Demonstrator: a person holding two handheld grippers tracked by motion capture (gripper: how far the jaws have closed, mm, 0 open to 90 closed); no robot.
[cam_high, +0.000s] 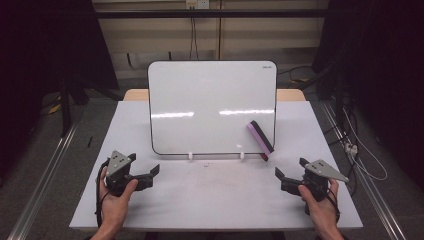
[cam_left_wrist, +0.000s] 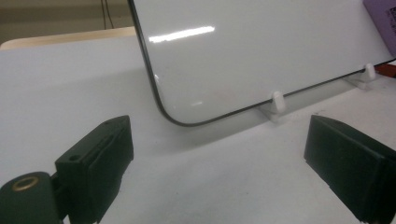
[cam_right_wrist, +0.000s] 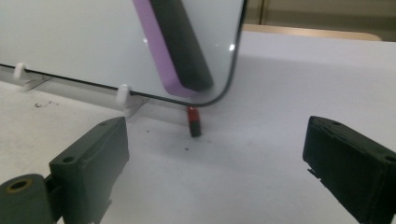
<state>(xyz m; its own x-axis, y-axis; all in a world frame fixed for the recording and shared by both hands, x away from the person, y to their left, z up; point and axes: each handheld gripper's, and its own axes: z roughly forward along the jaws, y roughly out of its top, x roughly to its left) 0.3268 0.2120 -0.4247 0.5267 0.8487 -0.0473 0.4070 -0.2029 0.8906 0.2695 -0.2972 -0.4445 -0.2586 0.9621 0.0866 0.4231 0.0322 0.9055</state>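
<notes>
A white whiteboard (cam_high: 210, 105) stands tilted back on small white clips (cam_high: 190, 156) in the middle of the white table (cam_high: 215, 200). A purple and black eraser (cam_high: 260, 136) clings to its lower right part. A red and black marker (cam_high: 264, 157) lies under that corner. My left gripper (cam_high: 144, 165) rests open at the front left, its jaws empty and facing the whiteboard's (cam_left_wrist: 261, 51) lower left corner. My right gripper (cam_high: 291, 168) stands open at the front right, facing the eraser (cam_right_wrist: 177, 46) and marker (cam_right_wrist: 194, 121), short of both.
A person's hands hold both grippers near the table's front edge. Bare table top lies between the grippers and the board. A wooden surface (cam_high: 290, 94) shows behind the table. Cables (cam_high: 360, 150) run along the floor at the right, and dark curtains hang on both sides.
</notes>
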